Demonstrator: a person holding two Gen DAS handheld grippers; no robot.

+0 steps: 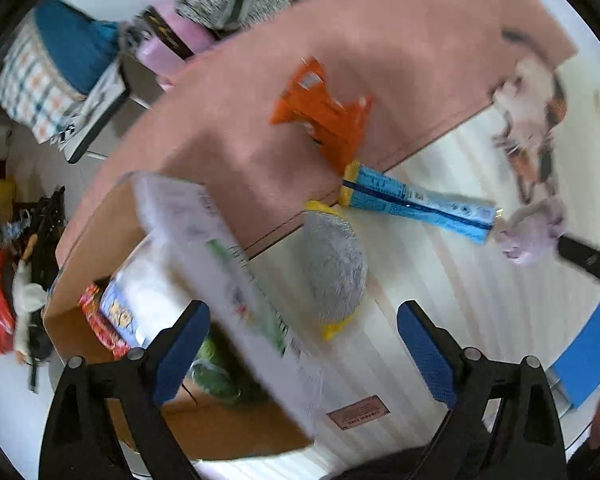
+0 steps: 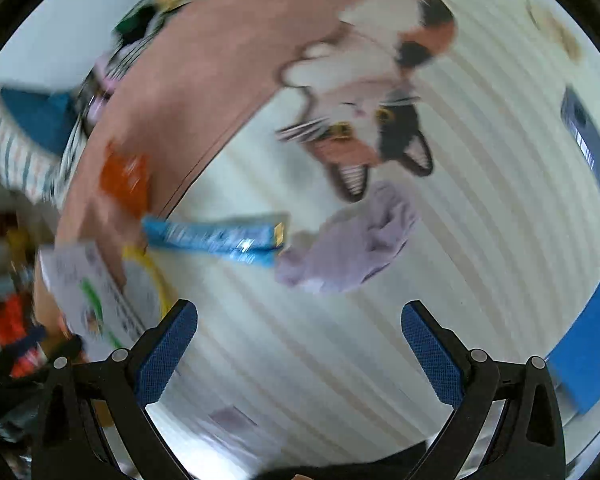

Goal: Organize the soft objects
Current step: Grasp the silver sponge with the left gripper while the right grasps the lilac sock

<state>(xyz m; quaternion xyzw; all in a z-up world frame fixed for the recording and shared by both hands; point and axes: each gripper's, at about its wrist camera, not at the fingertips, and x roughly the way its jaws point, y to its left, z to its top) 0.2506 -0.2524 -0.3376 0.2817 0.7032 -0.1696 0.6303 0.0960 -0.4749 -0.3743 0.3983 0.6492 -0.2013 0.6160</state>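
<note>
A crumpled lilac cloth (image 2: pixel 356 244) lies on the striped cream bedspread (image 2: pixel 480 240), ahead of my open, empty right gripper (image 2: pixel 300 348); it also shows in the left wrist view (image 1: pixel 528 236). A long blue packet (image 2: pixel 216 236) lies left of it. A grey round pad with yellow rim (image 1: pixel 334 268) lies ahead of my open, empty left gripper (image 1: pixel 304 348). An orange packet (image 1: pixel 324 116) lies on the pink blanket (image 1: pixel 260 92). A cardboard box (image 1: pixel 84 240) with packets inside stands at left, its white flap (image 1: pixel 220 264) raised.
A cat print (image 2: pixel 372 92) is on the bedspread. A blue box (image 2: pixel 592 356) lies at right, a dark phone-like slab (image 2: pixel 588 140) further back. A checked basket (image 1: pixel 40 76) and clutter stand on the floor beyond the bed. The right gripper's tip (image 1: pixel 588 260) shows at right.
</note>
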